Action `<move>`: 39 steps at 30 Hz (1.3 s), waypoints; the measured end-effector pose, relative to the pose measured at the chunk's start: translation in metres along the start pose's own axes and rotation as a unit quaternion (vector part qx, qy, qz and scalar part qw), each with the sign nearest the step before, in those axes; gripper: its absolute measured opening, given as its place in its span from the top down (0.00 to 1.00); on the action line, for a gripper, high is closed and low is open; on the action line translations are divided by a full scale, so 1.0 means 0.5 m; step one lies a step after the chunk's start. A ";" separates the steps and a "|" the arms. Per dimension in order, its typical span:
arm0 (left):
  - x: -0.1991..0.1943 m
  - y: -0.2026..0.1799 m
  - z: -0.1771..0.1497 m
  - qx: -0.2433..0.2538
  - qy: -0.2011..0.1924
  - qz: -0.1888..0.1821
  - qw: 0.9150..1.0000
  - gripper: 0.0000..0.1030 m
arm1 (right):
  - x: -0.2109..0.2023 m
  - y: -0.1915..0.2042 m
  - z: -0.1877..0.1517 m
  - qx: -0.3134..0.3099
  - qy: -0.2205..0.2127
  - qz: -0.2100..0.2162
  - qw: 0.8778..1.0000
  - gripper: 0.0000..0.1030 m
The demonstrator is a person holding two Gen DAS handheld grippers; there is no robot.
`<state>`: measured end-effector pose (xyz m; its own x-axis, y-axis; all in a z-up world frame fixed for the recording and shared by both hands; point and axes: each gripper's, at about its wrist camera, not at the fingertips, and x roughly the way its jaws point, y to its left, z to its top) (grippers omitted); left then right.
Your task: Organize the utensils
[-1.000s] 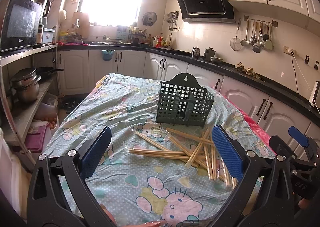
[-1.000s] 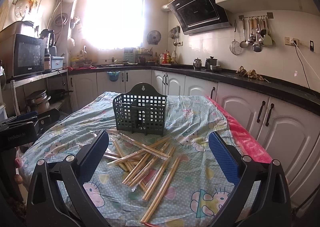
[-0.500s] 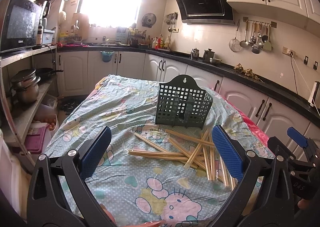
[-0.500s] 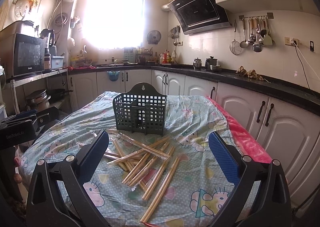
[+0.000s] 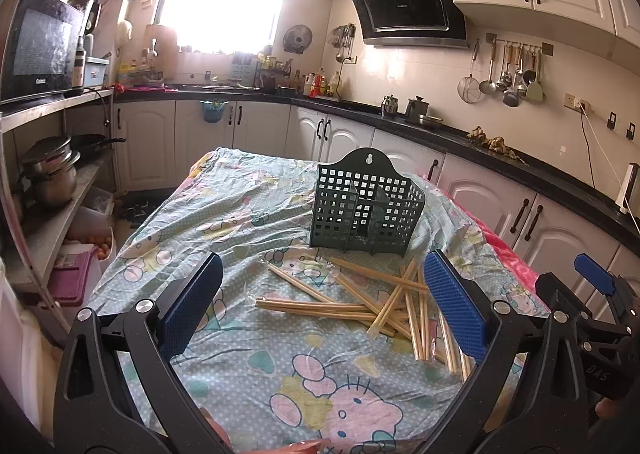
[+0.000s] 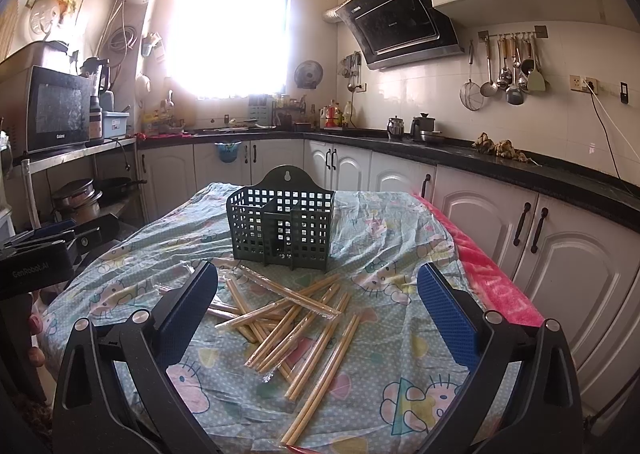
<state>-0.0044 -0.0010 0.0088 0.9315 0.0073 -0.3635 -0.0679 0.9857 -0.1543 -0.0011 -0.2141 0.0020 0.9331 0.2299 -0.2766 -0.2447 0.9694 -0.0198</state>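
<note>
A dark green slotted utensil basket (image 5: pixel 366 210) stands upright on the table; it also shows in the right wrist view (image 6: pixel 281 225). Several pairs of wrapped wooden chopsticks (image 5: pixel 376 304) lie scattered in front of it, also in the right wrist view (image 6: pixel 292 318). My left gripper (image 5: pixel 320 308) is open and empty, held above the table's near side, short of the chopsticks. My right gripper (image 6: pixel 318 310) is open and empty, above the chopsticks' near end. The right gripper shows at the right edge of the left wrist view (image 5: pixel 592 294).
The table carries a blue cartoon-print cloth (image 5: pixel 224 222) with a pink blanket edge (image 6: pixel 492 286) at its right. White cabinets and a black counter (image 6: pixel 520 170) run behind and right. A shelf with pots (image 5: pixel 48 174) and a microwave (image 5: pixel 40 46) stands left.
The left wrist view has shifted slightly, so basket and chopsticks sit a touch lower left. The right gripper is almost still. Both stay open.
</note>
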 end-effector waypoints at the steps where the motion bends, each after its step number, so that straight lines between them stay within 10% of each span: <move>1: 0.000 0.001 0.001 -0.001 0.001 -0.001 1.000 0.10 | 0.001 0.001 0.000 -0.001 0.000 0.000 1.000 0.06; 26: 0.053 0.127 0.015 -0.073 0.054 0.026 0.996 0.10 | 0.064 0.102 0.047 -0.073 0.054 0.146 0.985 0.06; 39: 0.089 0.208 0.034 -0.095 0.078 0.033 0.992 0.10 | 0.183 0.097 0.089 -0.075 0.109 0.149 0.980 0.06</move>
<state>0.0361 0.1045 -0.0076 0.8576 0.0301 -0.5135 -0.2069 0.9342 -0.2907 0.0840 -0.1422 0.0187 0.7395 0.4619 -0.4897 -0.5499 0.8341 -0.0436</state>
